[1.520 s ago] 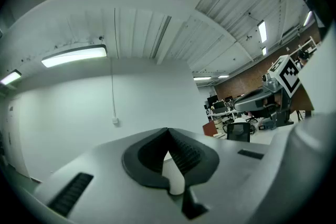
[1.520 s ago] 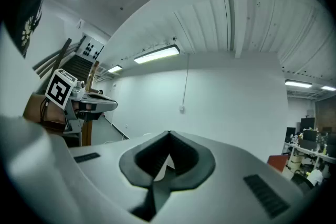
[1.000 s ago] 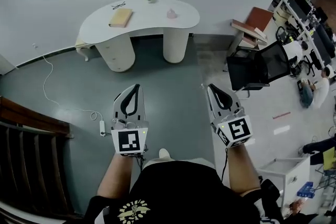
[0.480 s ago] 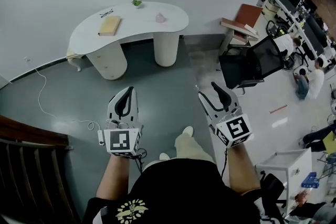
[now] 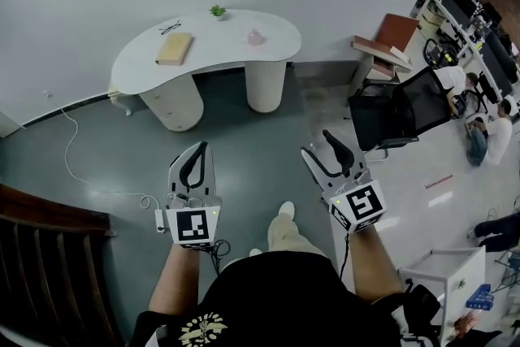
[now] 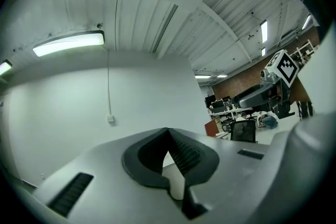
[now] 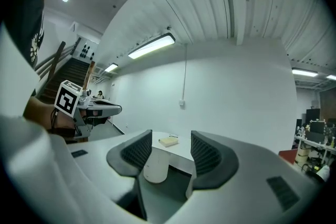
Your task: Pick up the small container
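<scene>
A person's right gripper is held out over a grey floor, its two jaws opening with nothing between them; through the gap, its own view shows only a distant white table. The left gripper is beside it at 9 o'clock, near but apart, with its jaws pressed together and empty. The small container, a pale pink object, stands on the right half of the curved white table, well apart from both grippers: at about 11 o'clock from the right gripper and about 1 o'clock from the left one. Neither gripper touches it. On the same table, a tan book lies at 9 o'clock from the container, a pair of glasses just beyond the book, and a small green plant at 11 o'clock from the container. A black office chair stands at 2 o'clock from the right gripper.
</scene>
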`<state>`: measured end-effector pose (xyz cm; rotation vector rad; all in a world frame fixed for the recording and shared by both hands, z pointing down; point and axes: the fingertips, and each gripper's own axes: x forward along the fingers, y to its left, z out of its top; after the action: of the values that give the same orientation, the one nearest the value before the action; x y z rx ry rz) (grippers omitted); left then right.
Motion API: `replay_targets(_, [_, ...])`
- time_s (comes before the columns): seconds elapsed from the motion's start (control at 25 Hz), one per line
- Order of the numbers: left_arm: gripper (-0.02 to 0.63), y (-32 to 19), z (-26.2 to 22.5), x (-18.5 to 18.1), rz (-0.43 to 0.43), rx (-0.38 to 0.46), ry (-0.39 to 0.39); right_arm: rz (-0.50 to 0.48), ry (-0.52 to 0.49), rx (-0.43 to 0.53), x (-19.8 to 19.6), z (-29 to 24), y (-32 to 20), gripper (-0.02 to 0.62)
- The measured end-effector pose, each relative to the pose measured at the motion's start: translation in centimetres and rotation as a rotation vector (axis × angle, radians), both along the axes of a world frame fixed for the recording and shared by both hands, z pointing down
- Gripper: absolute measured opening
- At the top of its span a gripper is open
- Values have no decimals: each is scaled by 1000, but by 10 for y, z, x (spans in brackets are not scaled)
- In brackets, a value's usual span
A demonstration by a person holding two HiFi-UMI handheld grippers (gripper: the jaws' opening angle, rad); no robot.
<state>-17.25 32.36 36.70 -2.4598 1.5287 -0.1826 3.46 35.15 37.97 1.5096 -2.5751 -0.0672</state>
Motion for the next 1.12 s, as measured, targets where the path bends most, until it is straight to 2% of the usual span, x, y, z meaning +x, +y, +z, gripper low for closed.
replay_targets(0.16, [5, -33, 8, 7, -25, -23, -38, -17, 0, 2, 7, 3, -41, 221])
replay_targets(0.36, [5, -78, -1, 20, -32, -7, 23, -43, 4, -2, 18, 3, -90, 221])
replay_targets(0.52, [5, -103, -4, 37, -38, -27, 18, -49, 5, -2, 34, 0, -119, 221])
replay_targets(0.64, [5, -122, -7, 51, -41, -22, 47, -54, 2, 3, 47, -2, -139, 221])
replay_targets(1.0, [5, -165, -8, 97, -60, -17, 13, -91, -6, 10, 95, -6, -187, 221])
replay_targets(1.12, [5, -176, -16, 106, -69, -10, 32, -104, -19, 13, 109, -8, -199, 221])
